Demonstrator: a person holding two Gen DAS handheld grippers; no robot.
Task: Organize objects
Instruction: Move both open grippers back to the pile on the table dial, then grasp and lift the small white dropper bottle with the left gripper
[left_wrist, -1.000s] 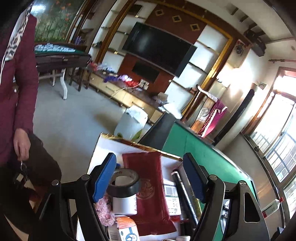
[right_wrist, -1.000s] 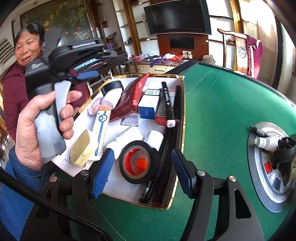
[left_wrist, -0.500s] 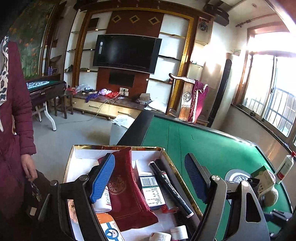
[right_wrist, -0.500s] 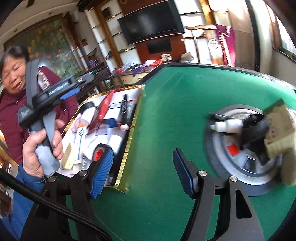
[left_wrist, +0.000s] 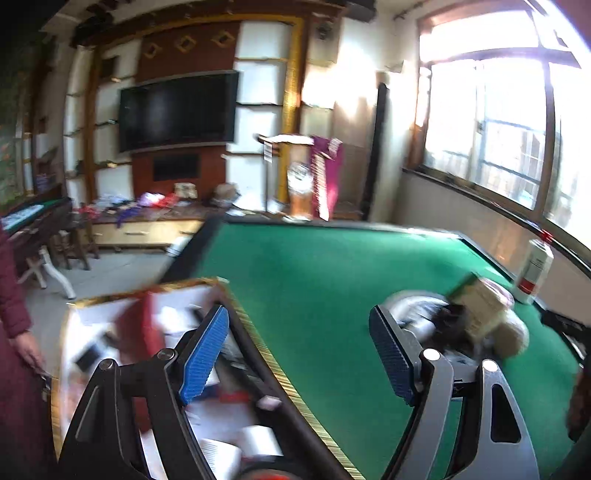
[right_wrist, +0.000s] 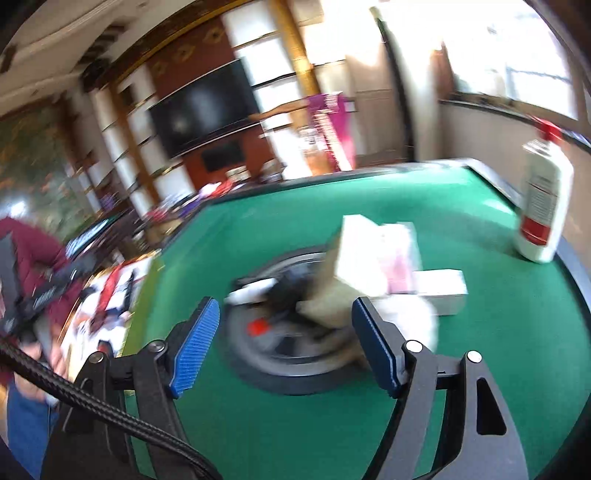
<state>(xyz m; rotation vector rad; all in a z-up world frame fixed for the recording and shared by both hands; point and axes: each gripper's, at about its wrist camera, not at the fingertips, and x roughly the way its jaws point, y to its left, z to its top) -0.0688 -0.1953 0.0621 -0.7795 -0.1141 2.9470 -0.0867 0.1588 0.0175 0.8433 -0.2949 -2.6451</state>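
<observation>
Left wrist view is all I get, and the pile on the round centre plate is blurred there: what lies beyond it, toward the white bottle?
Observer: In the right wrist view, a white box lies flat on the green felt beside the pile, short of the white bottle.
Operator: Is the right gripper holding anything?
Observer: No; the right gripper is open, facing the centre plate.
Operator: Anything small on the plate?
Observer: A small white tube lies on its side near its left edge.

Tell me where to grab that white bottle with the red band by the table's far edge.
Grip the white bottle around its straight midbody, just above the red band, coming in level from the table's centre. It stands upright and apart from the pile, with the table rim close behind it. The right tool is open and empty.
</observation>
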